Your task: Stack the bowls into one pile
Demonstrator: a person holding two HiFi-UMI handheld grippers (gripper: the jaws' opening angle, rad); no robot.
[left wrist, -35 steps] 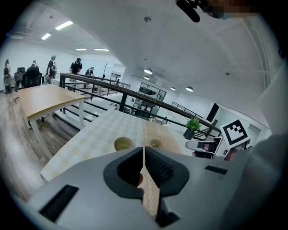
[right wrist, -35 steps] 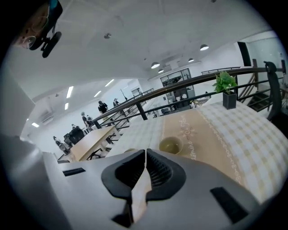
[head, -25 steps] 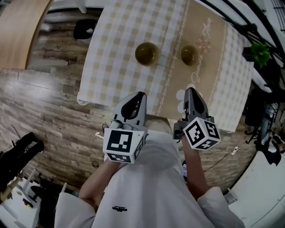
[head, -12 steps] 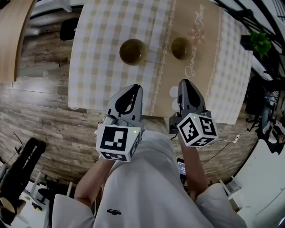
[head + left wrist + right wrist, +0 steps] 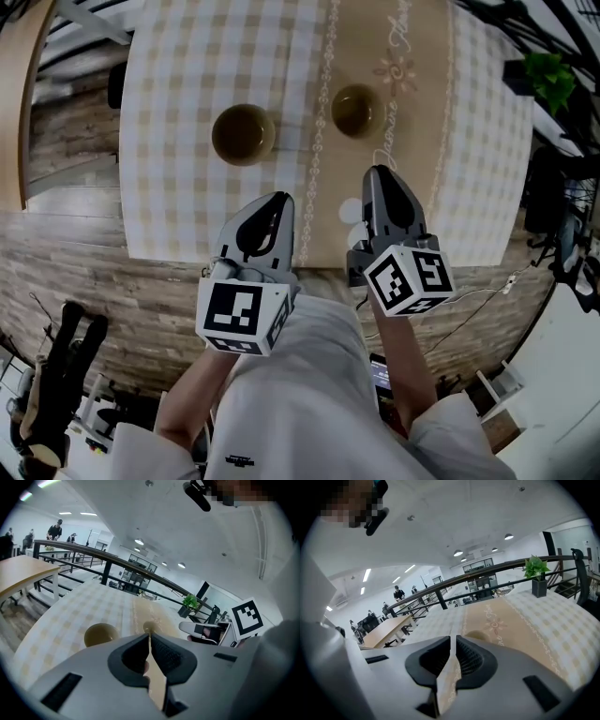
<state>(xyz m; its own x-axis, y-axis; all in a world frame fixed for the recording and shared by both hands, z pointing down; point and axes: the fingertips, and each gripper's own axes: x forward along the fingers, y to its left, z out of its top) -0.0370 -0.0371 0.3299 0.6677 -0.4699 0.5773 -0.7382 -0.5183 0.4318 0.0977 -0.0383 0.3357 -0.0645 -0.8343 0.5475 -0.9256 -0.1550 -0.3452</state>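
Two olive-brown bowls stand apart on the table (image 5: 178, 197). The larger bowl (image 5: 243, 134) (image 5: 100, 634) is on the checked cloth at the left. The smaller bowl (image 5: 355, 111) (image 5: 149, 629) sits on the tan runner to its right; in the right gripper view this smaller bowl (image 5: 476, 635) peeks over the jaws. My left gripper (image 5: 276, 202) (image 5: 149, 638) hovers at the table's near edge, short of the larger bowl, shut and empty. My right gripper (image 5: 378, 174) (image 5: 453, 641) is over the runner, short of the smaller bowl, also shut on nothing.
A potted plant (image 5: 549, 79) (image 5: 536, 573) stands past the table's right edge. A wooden table (image 5: 11, 103) lies to the left, with dark railings beyond it. Black gear (image 5: 56, 375) lies on the plank floor at lower left.
Both grippers have moved forward from in front of the table to over its near edge. The bowls now appear closer and lower in the head view. Jaws stayed shut.
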